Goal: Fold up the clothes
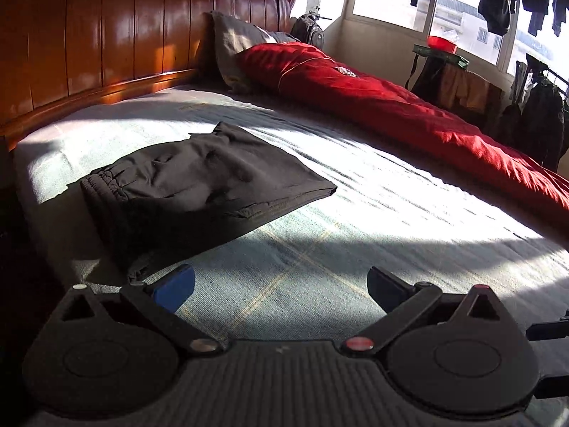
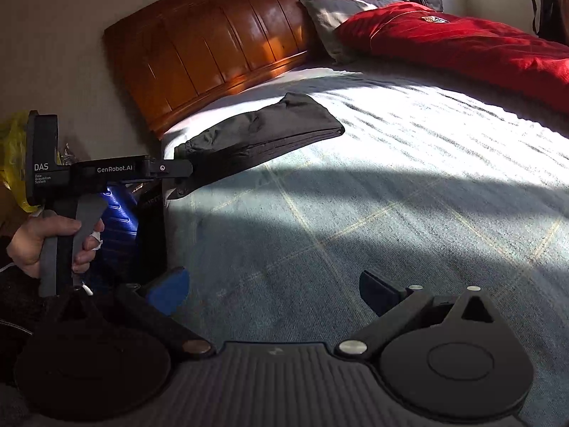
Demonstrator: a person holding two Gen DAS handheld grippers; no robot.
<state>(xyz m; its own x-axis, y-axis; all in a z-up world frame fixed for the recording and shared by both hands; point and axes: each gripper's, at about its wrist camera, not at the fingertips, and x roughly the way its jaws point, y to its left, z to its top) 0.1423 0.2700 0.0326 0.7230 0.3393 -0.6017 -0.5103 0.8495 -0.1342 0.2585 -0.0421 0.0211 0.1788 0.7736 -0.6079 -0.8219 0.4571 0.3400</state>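
Folded black trousers (image 1: pixel 199 185), smooth with a gathered elastic waistband, lie on the woven pale-blue bedsheet (image 1: pixel 355 220) near the glossy wooden headboard (image 1: pixel 106 35), while the left gripper (image 1: pixel 281 284) and right gripper (image 2: pixel 274 288) hover spread apart, empty.

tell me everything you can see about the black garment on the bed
The black garment is folded into a flat, roughly rectangular stack of several layers, its edges showing along the near side. The fabric looks thin, smooth and matte, with soft wrinkles on top. A gathered elastic band sits at its left end, so it may be trousers or shorts. It lies on the pale sheet near the wooden headboard, partly in sunlight, partly in shadow. In the right wrist view, the left gripper reaches its elastic end; contact is unclear.
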